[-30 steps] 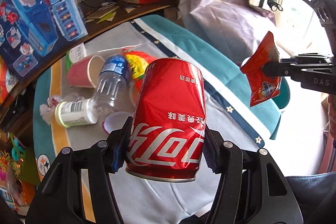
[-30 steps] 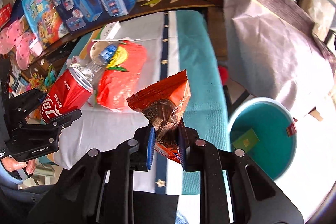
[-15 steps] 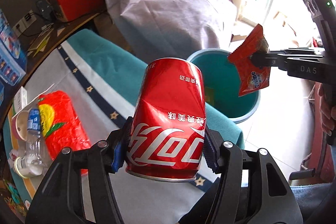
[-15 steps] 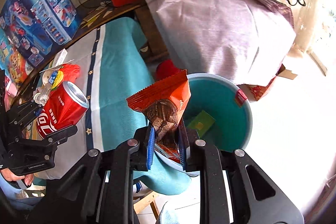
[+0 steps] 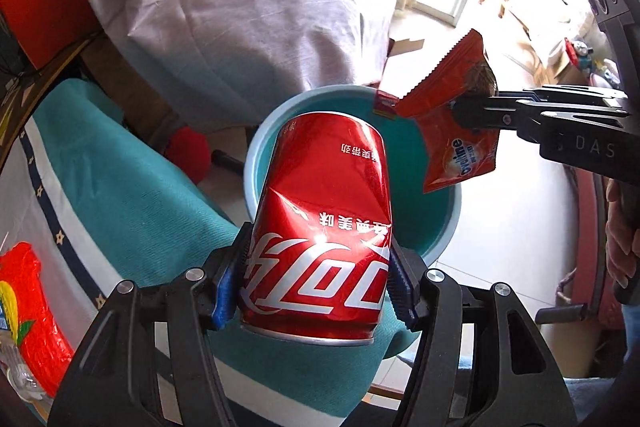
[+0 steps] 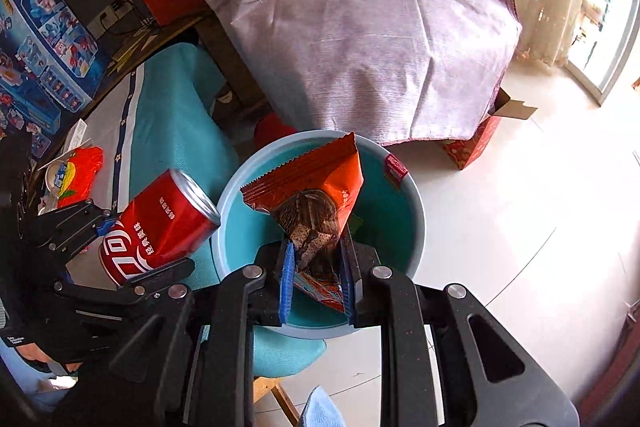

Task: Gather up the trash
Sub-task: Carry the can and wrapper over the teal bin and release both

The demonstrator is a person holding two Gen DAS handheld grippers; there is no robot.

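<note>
My left gripper (image 5: 318, 287) is shut on a dented red cola can (image 5: 324, 223), which hangs over the near rim of a teal bin (image 5: 448, 223) on the floor. My right gripper (image 6: 316, 267) is shut on an orange snack wrapper (image 6: 320, 195) and holds it above the inside of the same bin (image 6: 400, 227). In the right wrist view the can (image 6: 160, 223) and the left gripper (image 6: 120, 251) sit at the left, by the bin's rim. In the left wrist view the wrapper (image 5: 452, 123) and the right gripper (image 5: 476, 111) hang at the right.
A table with a teal and white cloth (image 5: 120, 195) stands left of the bin, with a red-orange bag (image 5: 24, 311) and other litter on it. A large pale purple sack (image 6: 360, 39) leans behind the bin. White floor tiles (image 6: 520, 227) spread to the right.
Both grippers have swung away from the table to the bin, each keeping its load. The bin has come from the right edge of the views to lie under the can and wrapper.
</note>
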